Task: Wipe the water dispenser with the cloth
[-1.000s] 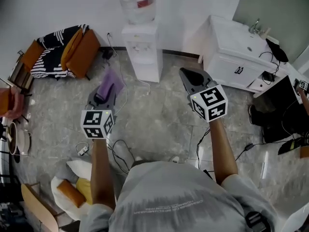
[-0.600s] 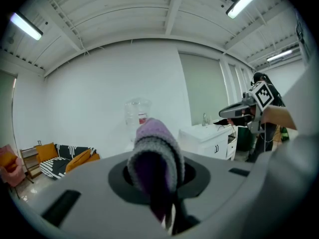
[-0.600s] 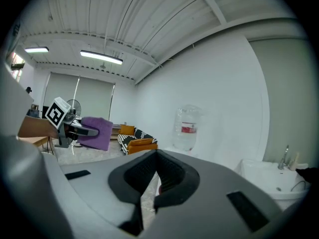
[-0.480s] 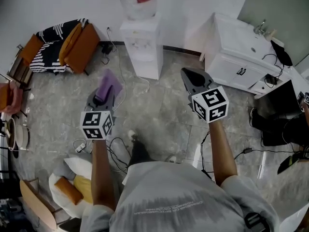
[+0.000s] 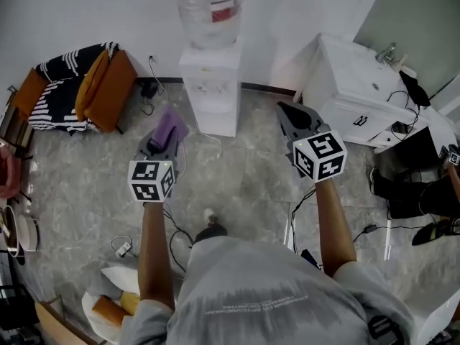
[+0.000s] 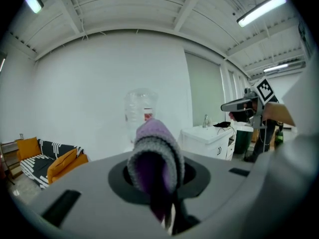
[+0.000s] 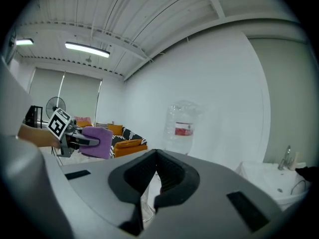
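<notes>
Over by the far wall, in the head view, the white floor-standing water dispenser point(image 5: 210, 92) carries a clear big bottle point(image 5: 210, 6) and stands well apart from both grippers. Loose cables point(image 5: 176, 228) lie on the floor by the person's feet, so I think a step forward could catch them. Both forearms reach ahead, and the left gripper point(image 5: 164, 141) points at the dispenser.

From the left gripper view, the jaws pinch a folded purple knitted cloth point(image 6: 153, 153) only at its lower part. Hard rubbing may pull it out.

From the right gripper view, the right gripper point(image 7: 155, 156) has its jaws pressed together on nothing. If it swings, it could knock the bottle.
</notes>
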Motion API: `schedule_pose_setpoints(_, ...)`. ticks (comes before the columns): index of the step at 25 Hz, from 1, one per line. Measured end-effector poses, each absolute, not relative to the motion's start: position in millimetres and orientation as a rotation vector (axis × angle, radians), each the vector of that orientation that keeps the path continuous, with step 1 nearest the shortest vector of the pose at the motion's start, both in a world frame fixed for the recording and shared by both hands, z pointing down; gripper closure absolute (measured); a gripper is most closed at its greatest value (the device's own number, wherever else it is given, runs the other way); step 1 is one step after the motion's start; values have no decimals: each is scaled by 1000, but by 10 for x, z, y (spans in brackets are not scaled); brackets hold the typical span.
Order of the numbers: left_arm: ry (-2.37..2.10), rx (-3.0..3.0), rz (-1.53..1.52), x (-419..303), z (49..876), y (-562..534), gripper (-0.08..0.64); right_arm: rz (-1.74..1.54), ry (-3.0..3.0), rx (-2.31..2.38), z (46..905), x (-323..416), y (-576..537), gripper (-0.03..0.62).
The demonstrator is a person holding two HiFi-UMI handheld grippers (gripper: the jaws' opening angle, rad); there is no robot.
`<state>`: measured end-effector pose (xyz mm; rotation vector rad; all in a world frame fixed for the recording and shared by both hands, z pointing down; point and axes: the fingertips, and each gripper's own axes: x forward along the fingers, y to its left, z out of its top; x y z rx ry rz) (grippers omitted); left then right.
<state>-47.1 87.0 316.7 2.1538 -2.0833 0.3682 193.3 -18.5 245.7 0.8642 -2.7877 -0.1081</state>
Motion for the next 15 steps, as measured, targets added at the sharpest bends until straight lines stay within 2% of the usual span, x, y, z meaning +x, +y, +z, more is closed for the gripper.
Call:
schedule_pose_setpoints(6, -1941, 2252, 418, -919, 3332, 255, 486, -82, -2706, 992, 2607, 1497, -582, 578)
schedule_pose_setpoints(15, -1741, 2347, 450, -1050, 3627, -397, 485, 5, -2606, 1092, 2915, 1258, -914, 578)
